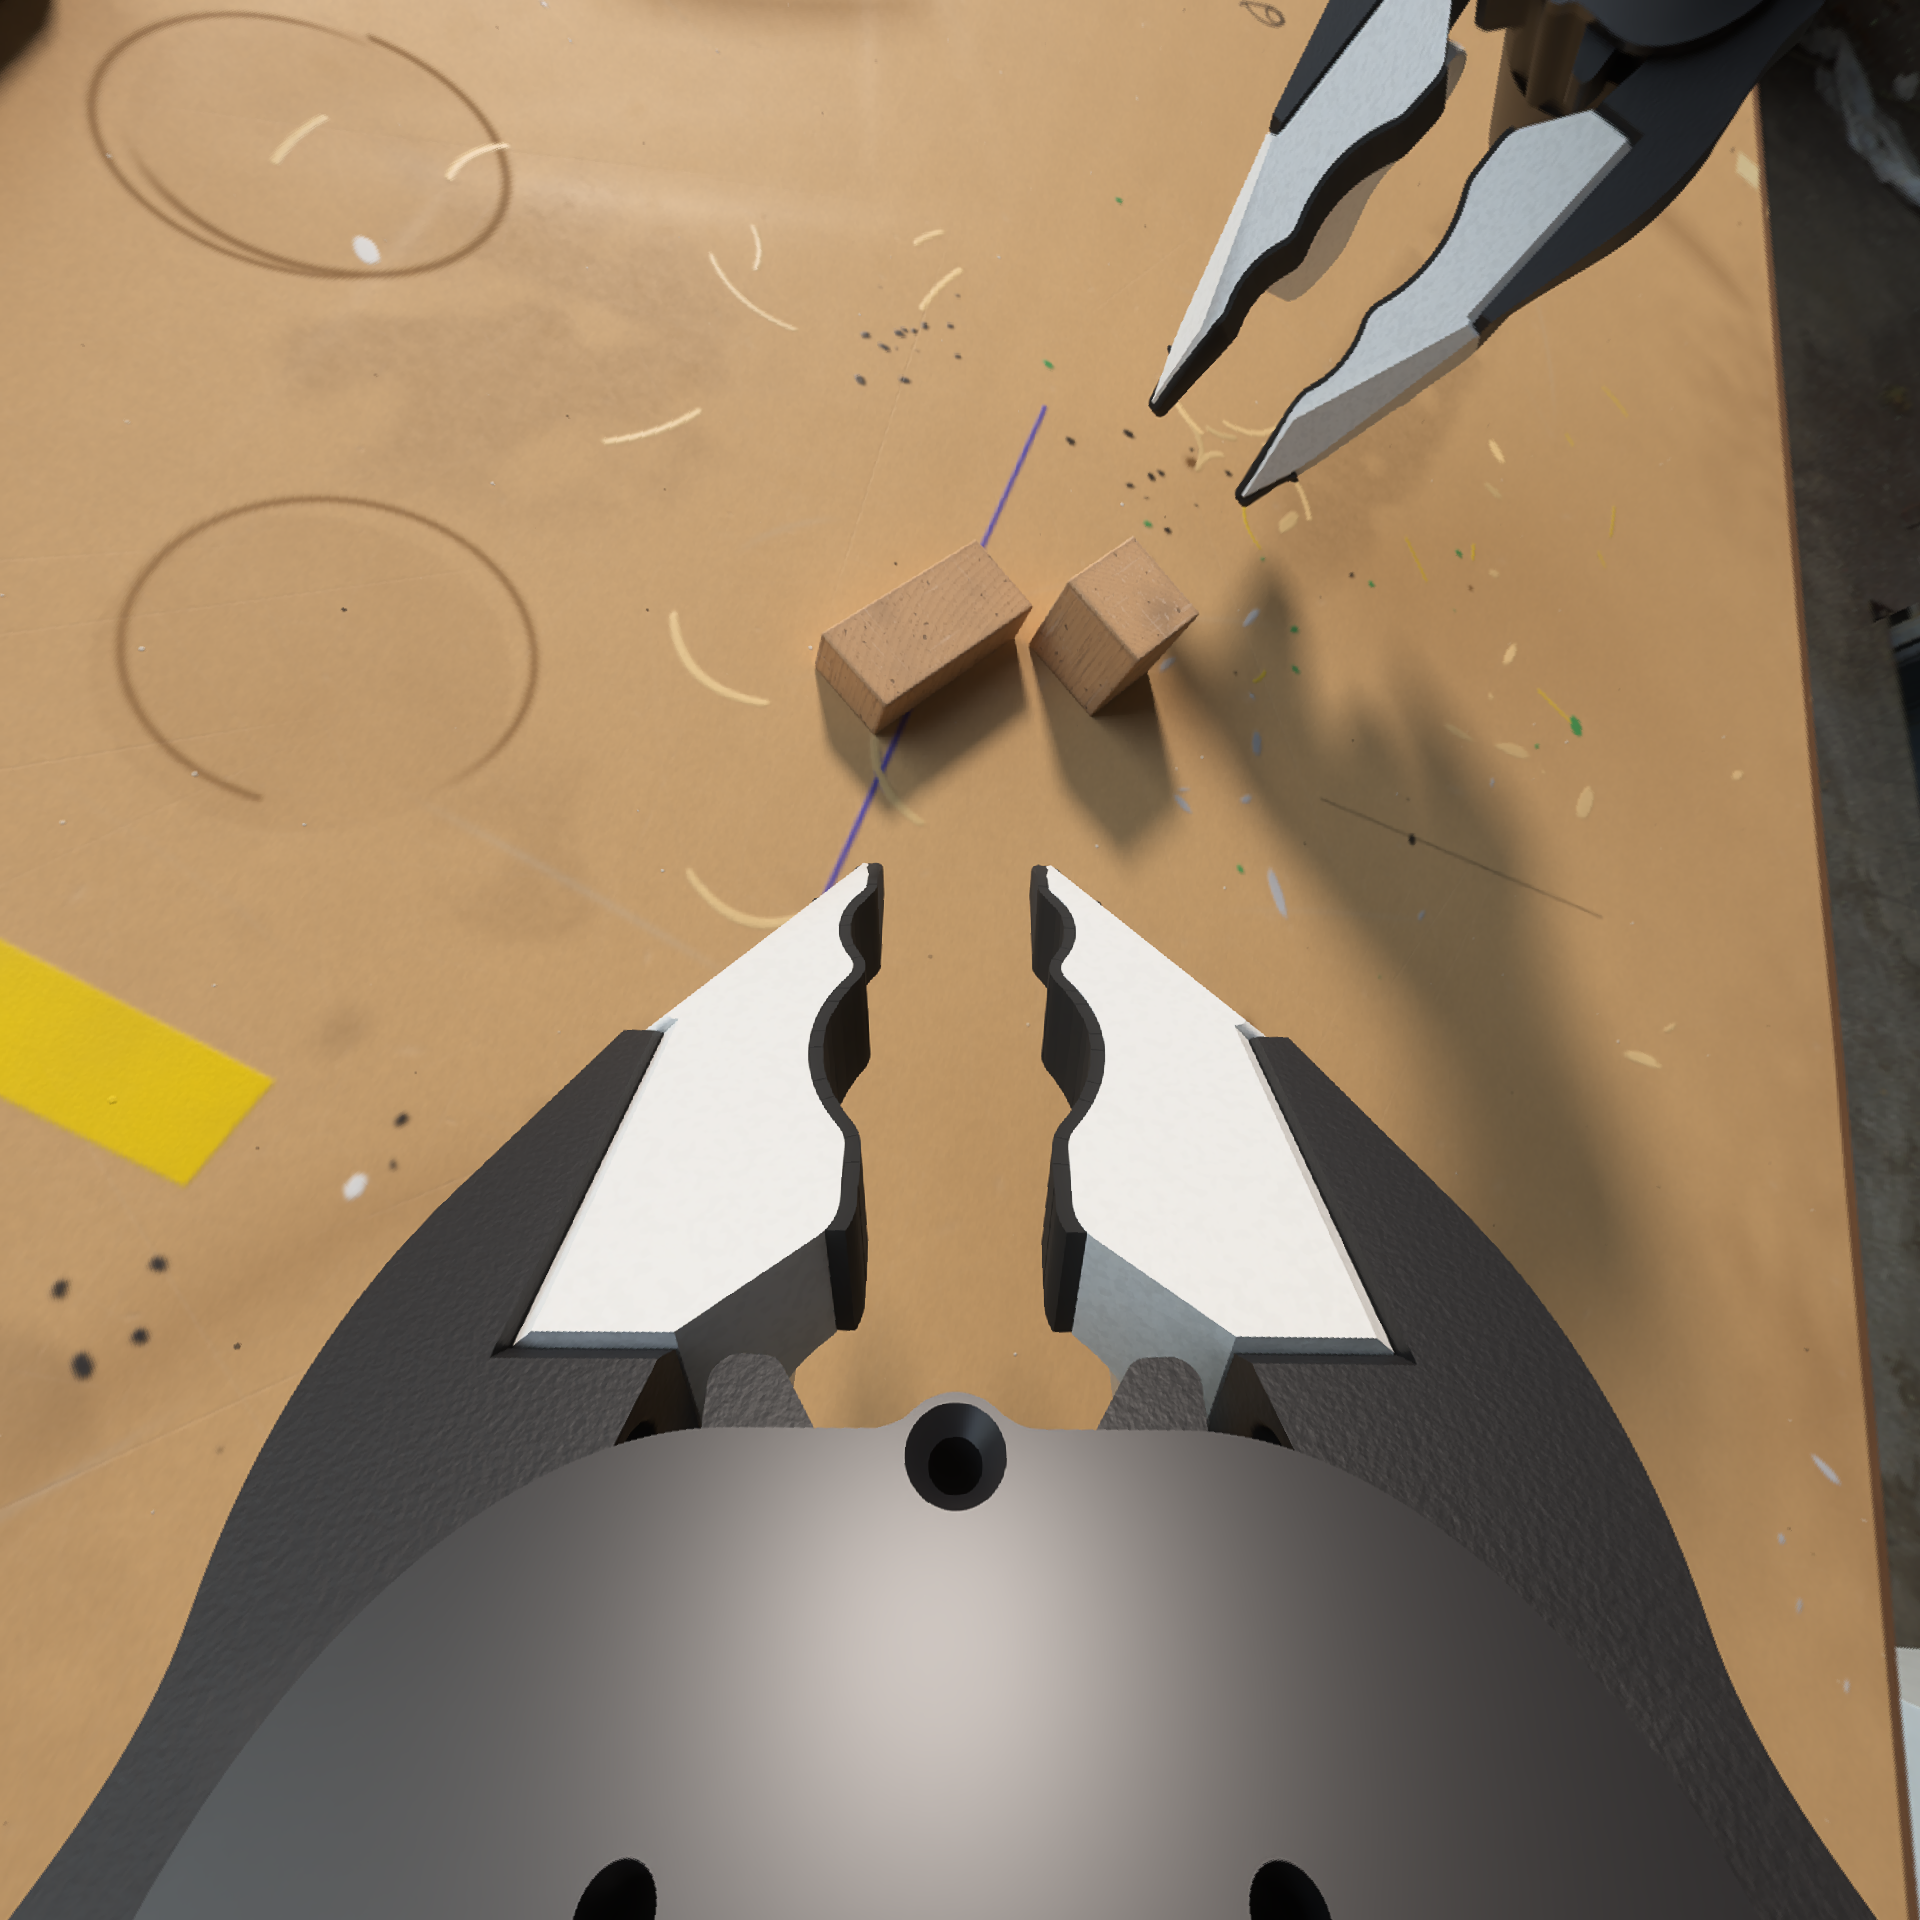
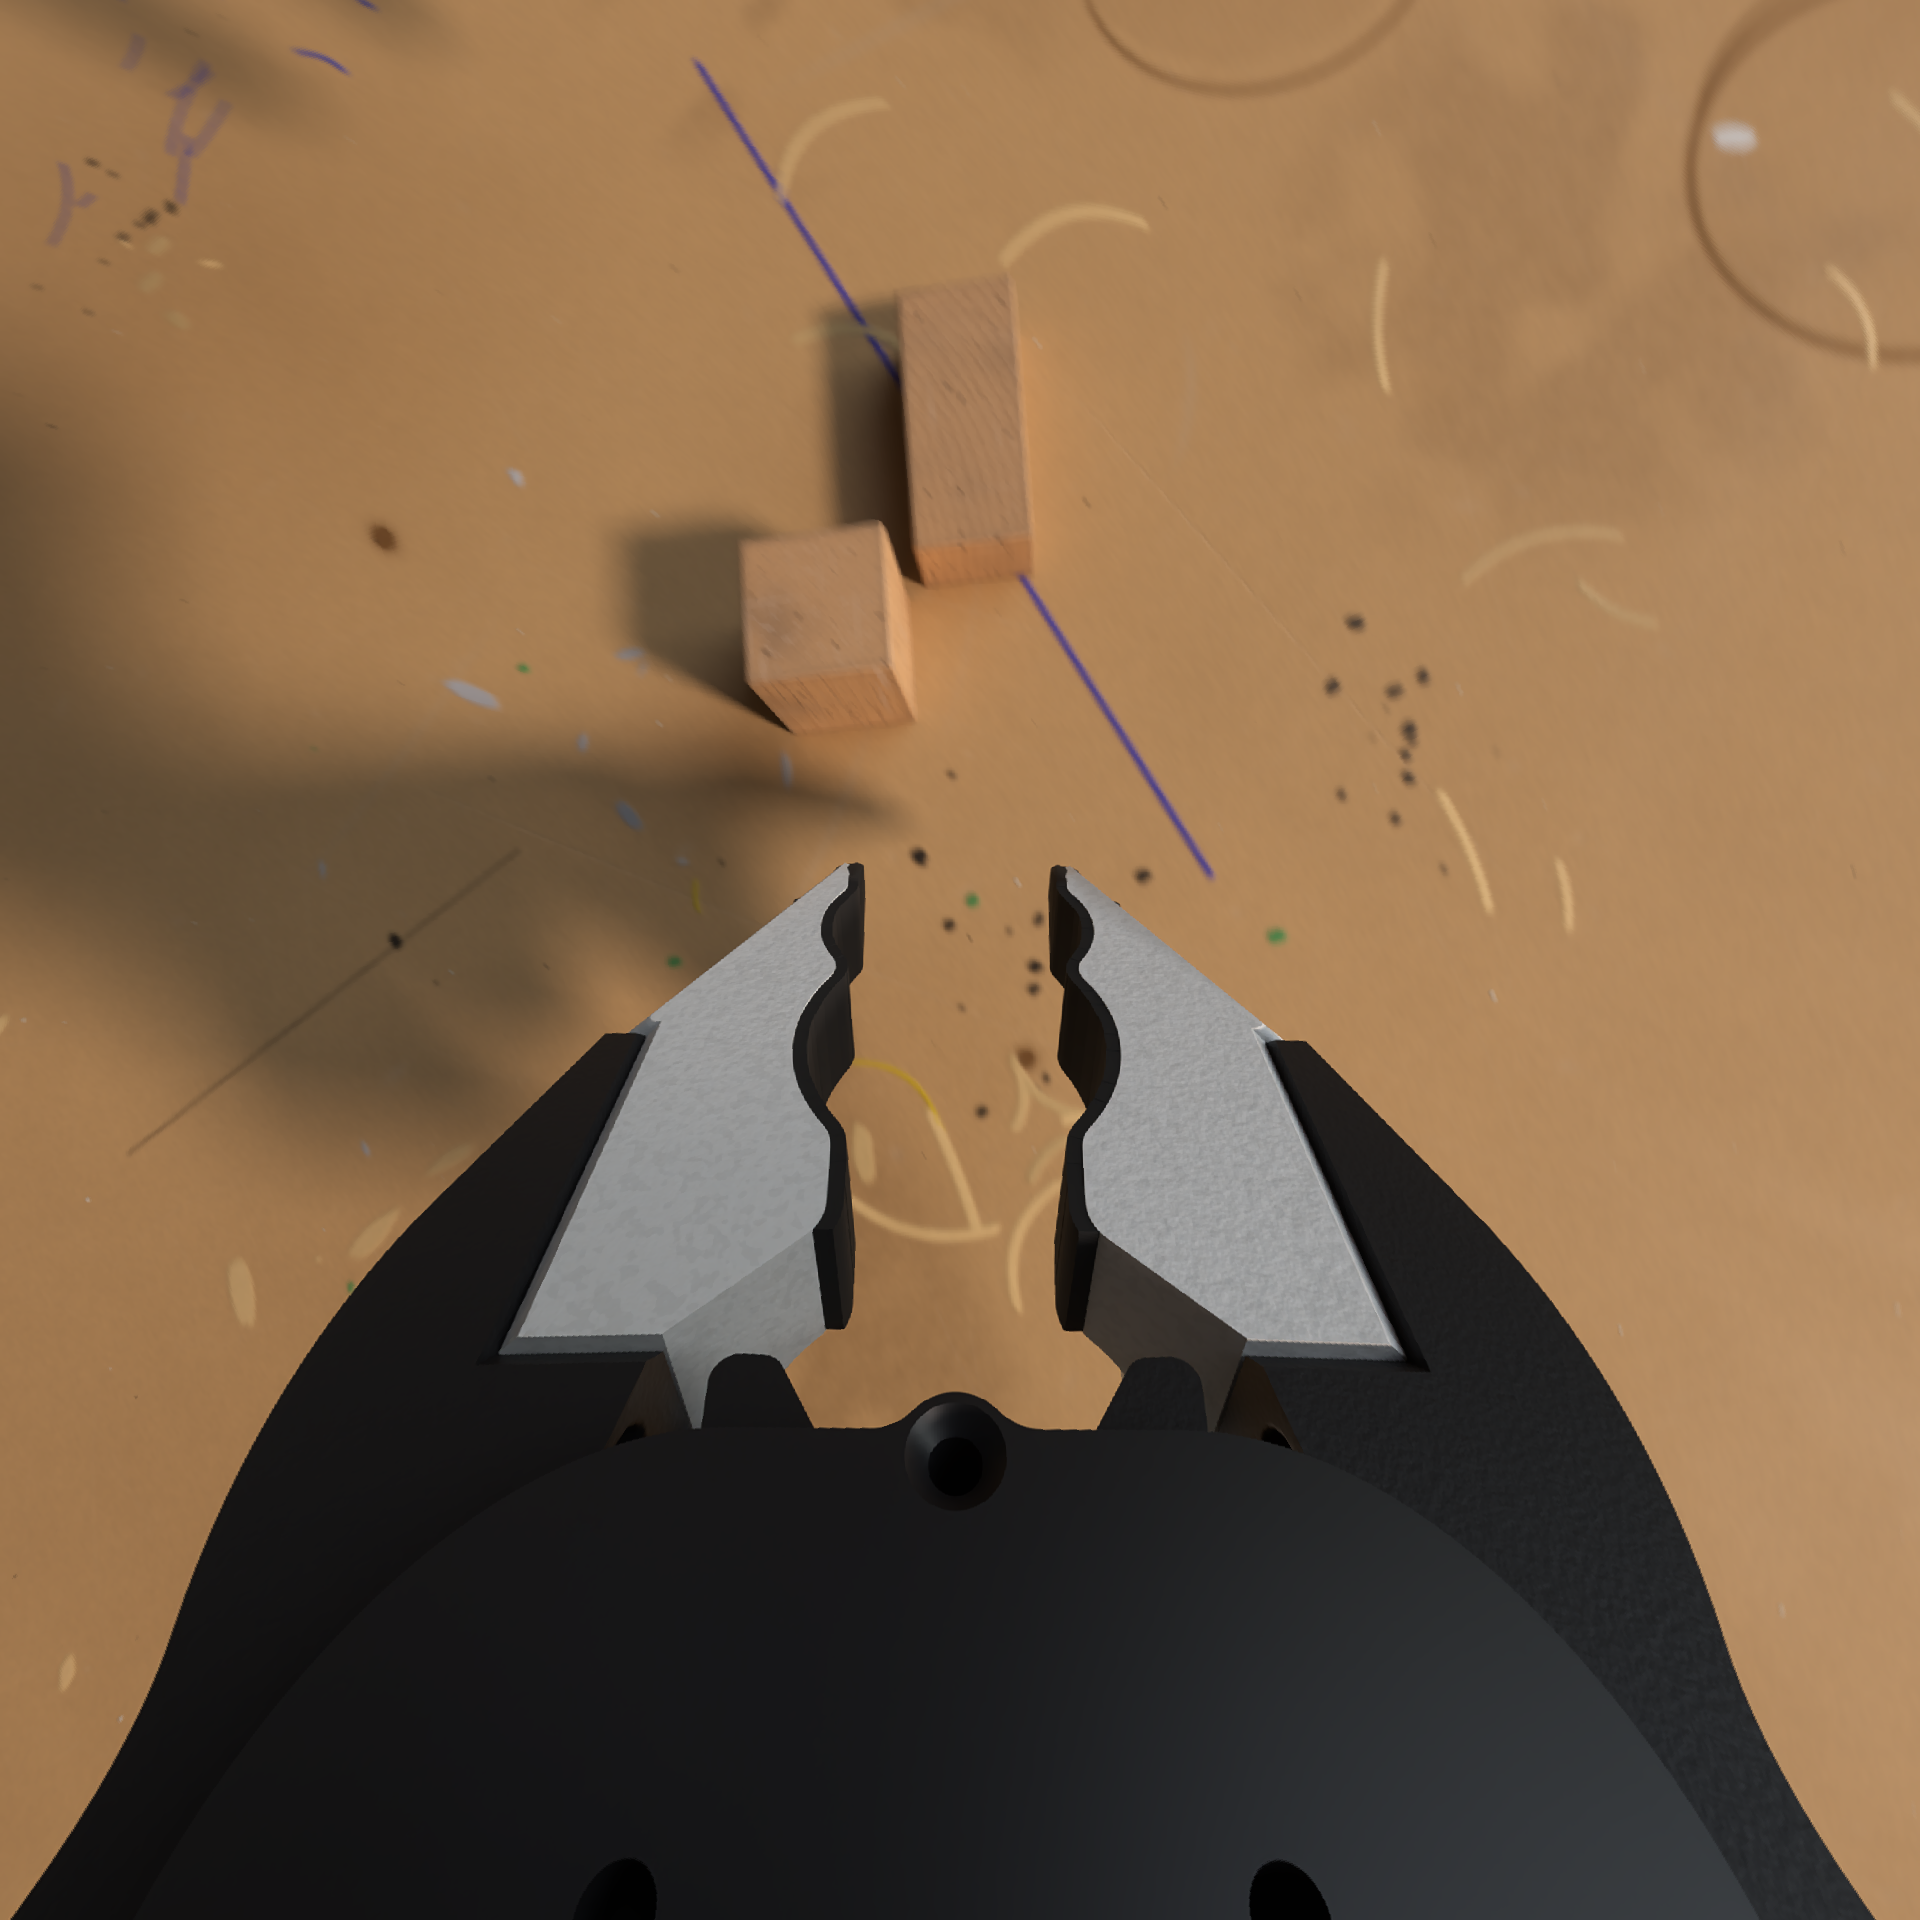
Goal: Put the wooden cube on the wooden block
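Observation:
A wooden cube [image 1: 1114, 623] lies on the brown tabletop just right of a longer wooden block [image 1: 923, 634]; a narrow gap parts them. In the right wrist view the cube [image 2: 826, 623] is nearer and the block [image 2: 964, 426] lies just behind it to the right. My left gripper [image 1: 956, 873] is open and empty, hovering a short way in front of both pieces. My right gripper [image 2: 956, 873] is open and empty, short of the cube. It also shows in the left wrist view [image 1: 1200, 447], beyond and right of the cube.
The tabletop [image 1: 416, 935] bears ring marks, scratches, paint specks and a thin blue line [image 1: 1013, 473] that runs under the block. A yellow patch [image 1: 114, 1060] lies at the left. The table's right edge [image 1: 1813, 727] is close to the right gripper.

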Robot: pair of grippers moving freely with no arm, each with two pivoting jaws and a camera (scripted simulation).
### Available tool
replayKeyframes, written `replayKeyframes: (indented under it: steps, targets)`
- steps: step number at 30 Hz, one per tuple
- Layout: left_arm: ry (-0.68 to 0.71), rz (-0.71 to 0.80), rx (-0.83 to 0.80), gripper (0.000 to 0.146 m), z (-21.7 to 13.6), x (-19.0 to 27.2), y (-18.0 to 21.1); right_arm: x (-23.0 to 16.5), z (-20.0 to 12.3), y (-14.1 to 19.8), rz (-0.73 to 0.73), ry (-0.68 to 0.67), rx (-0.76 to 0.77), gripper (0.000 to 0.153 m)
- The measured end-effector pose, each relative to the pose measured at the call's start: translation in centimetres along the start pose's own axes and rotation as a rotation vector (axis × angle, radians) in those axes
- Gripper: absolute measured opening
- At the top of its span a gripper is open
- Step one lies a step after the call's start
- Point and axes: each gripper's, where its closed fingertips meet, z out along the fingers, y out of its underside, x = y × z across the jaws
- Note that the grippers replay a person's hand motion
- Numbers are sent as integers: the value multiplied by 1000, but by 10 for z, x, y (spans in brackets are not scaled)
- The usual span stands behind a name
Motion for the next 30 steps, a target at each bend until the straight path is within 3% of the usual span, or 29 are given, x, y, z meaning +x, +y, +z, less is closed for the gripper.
replayKeyframes:
  steps: [11, 14, 19, 30]
  targets:
    - [-22, 58, -20, 28, 11, 10, 5, -25, 46, -26, -104, 24, -17, 69]
    - [-26, 63, -22, 28, 13, 11, 6, -27, 52, -27, -113, 11, -10, 62]
    - [-28, 56, -12, 27, 12, 9, 4, -27, 56, -32, -108, 6, 19, 35]
    - [-41, 57, -6, 27, 13, 9, 1, -34, 47, -39, -140, -28, 44, 34]
